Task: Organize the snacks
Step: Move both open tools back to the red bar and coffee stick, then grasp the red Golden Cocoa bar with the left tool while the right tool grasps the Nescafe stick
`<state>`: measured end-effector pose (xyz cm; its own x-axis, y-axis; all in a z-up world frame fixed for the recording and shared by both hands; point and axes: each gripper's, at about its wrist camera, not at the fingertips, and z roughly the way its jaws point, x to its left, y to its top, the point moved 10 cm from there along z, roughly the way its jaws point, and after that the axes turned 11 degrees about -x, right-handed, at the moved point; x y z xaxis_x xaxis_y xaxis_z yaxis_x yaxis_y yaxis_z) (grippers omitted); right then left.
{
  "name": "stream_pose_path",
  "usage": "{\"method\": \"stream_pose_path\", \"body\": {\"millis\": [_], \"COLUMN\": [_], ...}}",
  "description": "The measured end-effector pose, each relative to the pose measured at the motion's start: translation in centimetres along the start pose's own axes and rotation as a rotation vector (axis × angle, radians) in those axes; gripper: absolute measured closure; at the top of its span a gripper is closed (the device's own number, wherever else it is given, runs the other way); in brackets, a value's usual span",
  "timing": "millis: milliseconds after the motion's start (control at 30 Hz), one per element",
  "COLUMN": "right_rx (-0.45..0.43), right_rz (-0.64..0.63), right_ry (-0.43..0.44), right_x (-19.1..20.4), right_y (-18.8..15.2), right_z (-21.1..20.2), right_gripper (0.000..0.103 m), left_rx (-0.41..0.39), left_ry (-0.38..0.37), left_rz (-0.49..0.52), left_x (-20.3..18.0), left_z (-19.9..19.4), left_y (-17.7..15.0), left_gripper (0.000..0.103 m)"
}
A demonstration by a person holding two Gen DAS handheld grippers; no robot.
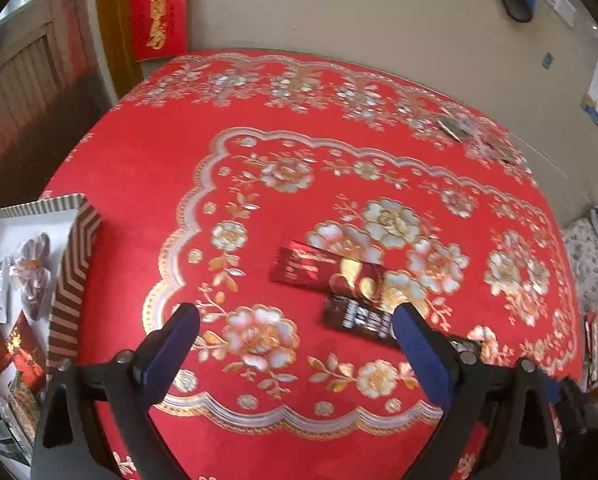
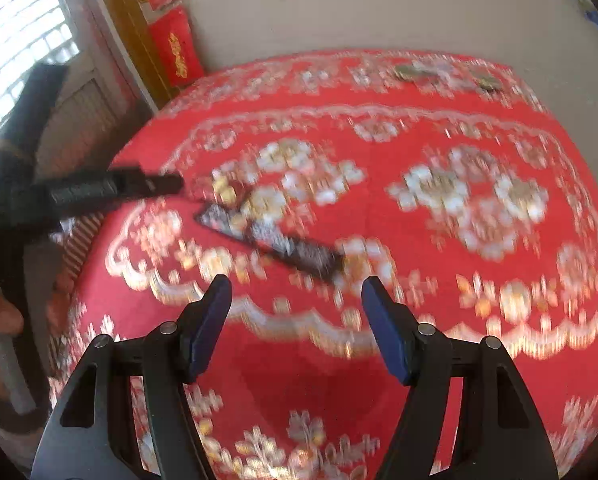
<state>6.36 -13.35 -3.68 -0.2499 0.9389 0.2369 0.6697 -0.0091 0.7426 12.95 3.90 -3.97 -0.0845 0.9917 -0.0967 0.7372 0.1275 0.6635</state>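
A red snack packet (image 1: 319, 268) and a black snack packet (image 1: 359, 318) lie overlapping on the red flowered tablecloth (image 1: 147, 184). My left gripper (image 1: 295, 324) is open and empty, just short of them; its right finger covers the black packet's near end. A striped box (image 1: 73, 276) at the left table edge holds several snacks (image 1: 23, 344). In the blurred right wrist view, my right gripper (image 2: 297, 296) is open and empty, just short of the black packet (image 2: 275, 240). The left gripper's body (image 2: 99, 190) shows at the left there.
Small flat packets (image 1: 455, 128) lie near the table's far right edge, also in the right wrist view (image 2: 411, 70). The wall behind carries red paper decorations (image 1: 159, 12). A window (image 2: 15, 52) is at the left. A patterned cushion (image 1: 587, 256) sits beyond the right edge.
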Motion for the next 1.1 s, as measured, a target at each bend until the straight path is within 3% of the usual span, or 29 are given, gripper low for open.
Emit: {"method": "stream_pose_path", "body": {"millis": [233,533,767,867,933,1100], "right_rx": [-0.024,0.078,0.144,0.212,0.184,0.096], "right_rz": [-0.155,-0.263,-0.289,-0.258,-0.265,-0.239], "right_ry": [-0.109,-0.175,-0.117,0.017,0.085,0.010], "right_x": [1.2,1.8,4.3,7.2,8.7,5.9], "right_y": [6.0,7.7,4.9,2.1,1.8,3.2], "right_z": [5.6,13.0,12.8,11.6,9.9,6.6], "right_gripper": [0.035,0.035,0.035,0.034,0.034,0.034], "left_rx": [-0.018,-0.006,-0.008,-0.012,-0.014,0.002], "left_ry": [0.067,0.091,0.086,0.084,0.084,0.058], "left_rz": [-0.065,-0.109,-0.145,-0.147,-0.153,-0.117], "left_x": [4.9,8.9,10.2,10.2,10.3,8.2], "left_z": [-0.8,-1.0,-1.1,-1.2,-1.3,-0.7], "left_y": [-0.1,-0.6,-0.5,-0.4,-0.3,-0.3], "left_gripper": [0.005,0.005,0.005,0.005,0.005,0.005]}}
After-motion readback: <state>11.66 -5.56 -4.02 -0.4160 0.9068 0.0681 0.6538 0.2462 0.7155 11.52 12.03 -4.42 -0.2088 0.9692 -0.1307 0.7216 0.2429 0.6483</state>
